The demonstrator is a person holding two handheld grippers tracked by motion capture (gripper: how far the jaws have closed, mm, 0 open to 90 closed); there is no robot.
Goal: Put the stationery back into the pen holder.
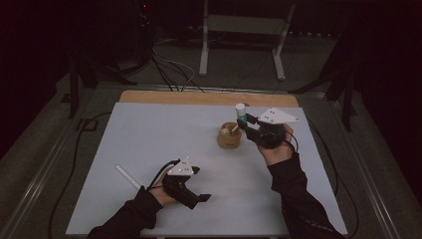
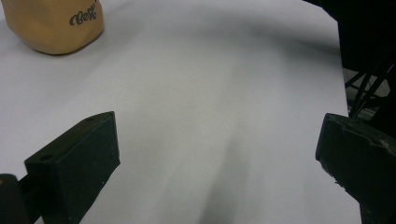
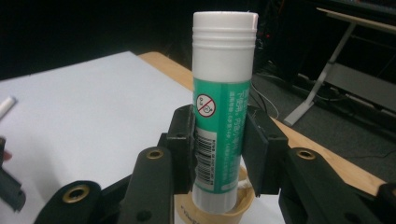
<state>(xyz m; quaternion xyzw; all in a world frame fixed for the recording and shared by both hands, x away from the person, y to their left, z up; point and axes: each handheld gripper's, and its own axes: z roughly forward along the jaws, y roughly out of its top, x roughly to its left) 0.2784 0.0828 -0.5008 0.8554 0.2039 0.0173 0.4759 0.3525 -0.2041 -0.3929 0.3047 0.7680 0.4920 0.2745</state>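
Right gripper [image 3: 219, 149]: its fingers [image 3: 183, 144] are clamped on a glue stick [image 3: 223, 107], one pad on each side of the green barrel, about mid-height. The stick stands upright between them, white cap [image 3: 225, 42] up and well clear of the pads. The stick's lower end sits just above the mouth of a tan cup [image 3: 212, 212], directly below the fingers; whether it touches the rim cannot be told. In the high view the right gripper [image 1: 247, 121] is held up over the far right part of the surface [image 1: 164, 134], with the stick [image 1: 241, 111] at its tip and the cup [image 1: 229, 135] just beside and below the fingers. A small pale item [image 1: 226, 131] lies inside the cup; what it is cannot be told.

Left gripper [image 2: 215, 154]: fingers [image 2: 77, 163] stand wide apart with nothing between them, just bare white surface [image 2: 210, 93] ahead. The cup [image 2: 56, 23], bearing dark lettering, stands well ahead of the fingers and off to the side of one of them. In the high view the left gripper [image 1: 196, 191] rests low at the near side of the surface, well apart from the right one. A white rod [image 1: 128, 177] lies flat on the surface just beside the left hand [image 1: 166, 191], behind the fingers and not touched by them.
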